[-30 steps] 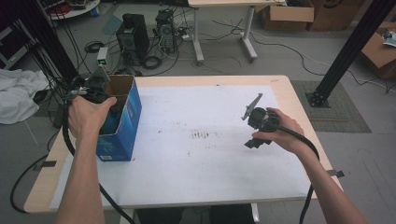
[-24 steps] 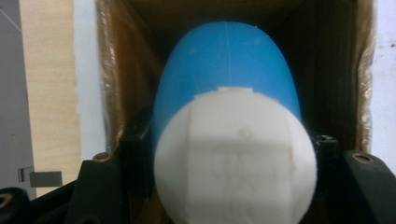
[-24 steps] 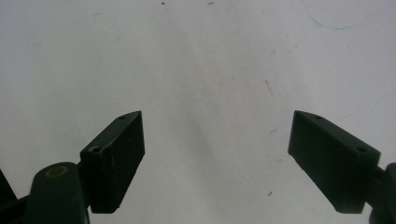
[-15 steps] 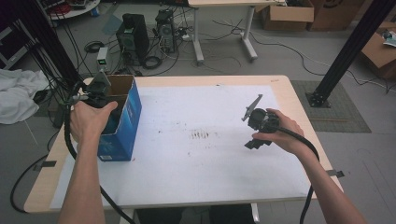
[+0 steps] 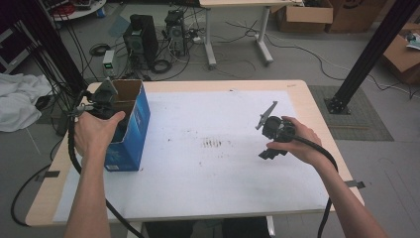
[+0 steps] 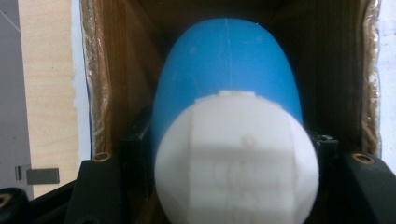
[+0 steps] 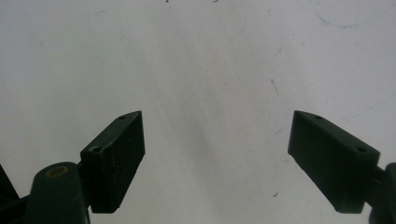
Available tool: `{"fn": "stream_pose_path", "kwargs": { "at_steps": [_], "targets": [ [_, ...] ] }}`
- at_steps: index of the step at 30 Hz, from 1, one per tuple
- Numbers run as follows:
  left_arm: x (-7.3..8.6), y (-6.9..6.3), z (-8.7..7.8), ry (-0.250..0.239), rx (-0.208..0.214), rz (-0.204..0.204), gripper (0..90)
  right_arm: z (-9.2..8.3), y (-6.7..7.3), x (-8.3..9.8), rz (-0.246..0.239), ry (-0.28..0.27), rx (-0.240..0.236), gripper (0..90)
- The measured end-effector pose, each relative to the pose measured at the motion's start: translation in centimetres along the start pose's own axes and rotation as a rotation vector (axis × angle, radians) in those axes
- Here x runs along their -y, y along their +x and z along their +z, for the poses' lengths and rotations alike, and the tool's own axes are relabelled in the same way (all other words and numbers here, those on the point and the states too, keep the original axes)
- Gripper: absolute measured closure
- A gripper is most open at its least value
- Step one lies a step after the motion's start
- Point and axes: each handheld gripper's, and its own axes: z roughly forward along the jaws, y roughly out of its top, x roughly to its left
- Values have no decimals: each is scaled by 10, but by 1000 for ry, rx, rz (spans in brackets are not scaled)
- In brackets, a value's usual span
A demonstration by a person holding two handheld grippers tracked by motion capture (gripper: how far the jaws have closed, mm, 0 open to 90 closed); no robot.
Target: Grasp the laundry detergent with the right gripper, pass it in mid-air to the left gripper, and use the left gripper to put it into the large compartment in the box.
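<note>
High view: even, soft room light, no hard shadows; the desk (image 5: 208,198) sheet reads bright w/o glare, floor dimmer, slight softness overall. Left gripper view: very close, out of focus; white cap (image 6: 236,163) nearly blown out, blue body (image 6: 226,65) smooth-lit, box (image 6: 107,84) walls dark brown. Right gripper view: flat, pale grey light, mild vignette at corners; fingers (image 7: 114,158) near-black, little detail.

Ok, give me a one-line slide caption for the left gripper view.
Left tool clamped on a blue-and-white egg-shaped object, held inside the open cardboard box.
</note>
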Motion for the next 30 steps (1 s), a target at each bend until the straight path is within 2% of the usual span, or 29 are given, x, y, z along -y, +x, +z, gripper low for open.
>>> {"fn": "stream_pose_path", "kwargs": {
  "at_steps": [30],
  "targets": [
    [-3, 1, 2, -4, 13, 1, 376, 2, 0, 2, 3, 15, 0, 187]
  ]
}}
